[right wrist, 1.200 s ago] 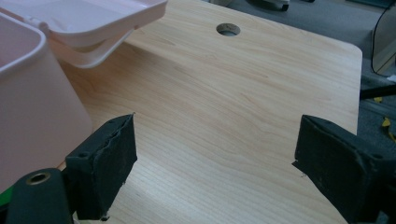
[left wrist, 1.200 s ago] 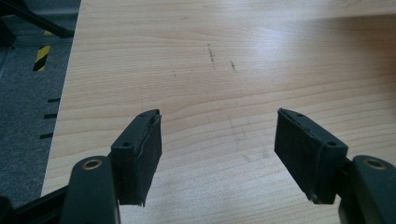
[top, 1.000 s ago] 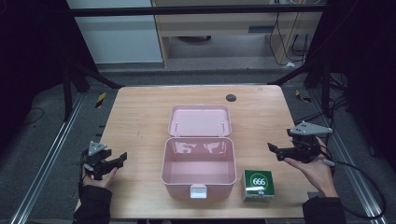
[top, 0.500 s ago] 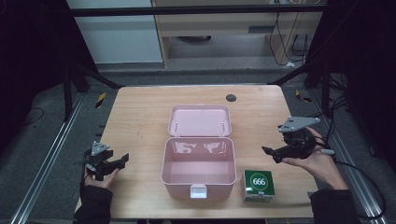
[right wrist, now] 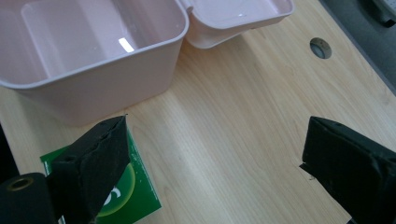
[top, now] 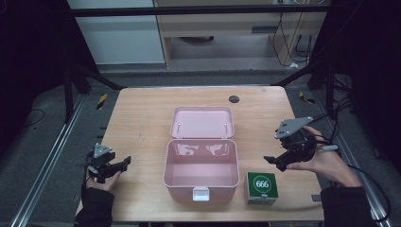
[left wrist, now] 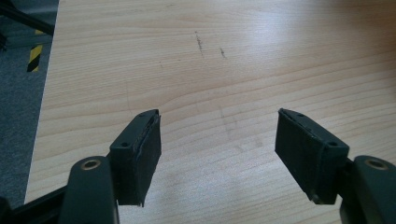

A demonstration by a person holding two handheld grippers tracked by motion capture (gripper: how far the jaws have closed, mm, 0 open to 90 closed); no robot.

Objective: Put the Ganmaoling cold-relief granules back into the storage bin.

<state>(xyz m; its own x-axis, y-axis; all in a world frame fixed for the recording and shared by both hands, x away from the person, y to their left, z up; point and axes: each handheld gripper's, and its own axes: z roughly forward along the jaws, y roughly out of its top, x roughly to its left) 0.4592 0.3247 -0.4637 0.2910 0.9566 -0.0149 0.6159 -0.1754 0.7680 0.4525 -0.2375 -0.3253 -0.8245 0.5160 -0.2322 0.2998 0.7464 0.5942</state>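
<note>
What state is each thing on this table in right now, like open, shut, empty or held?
Pink storage box: open, empty, lid laid flat behind it.
Front latch: undone.
Green 666 box: shut, resting on the table, not held.
Left gripper: open, holding nothing.
Right gripper: open, holding nothing, over the green box.

White "666" in a round white-ringed emblem, on top of the green box (top: 261, 187), no other readable text
</note>
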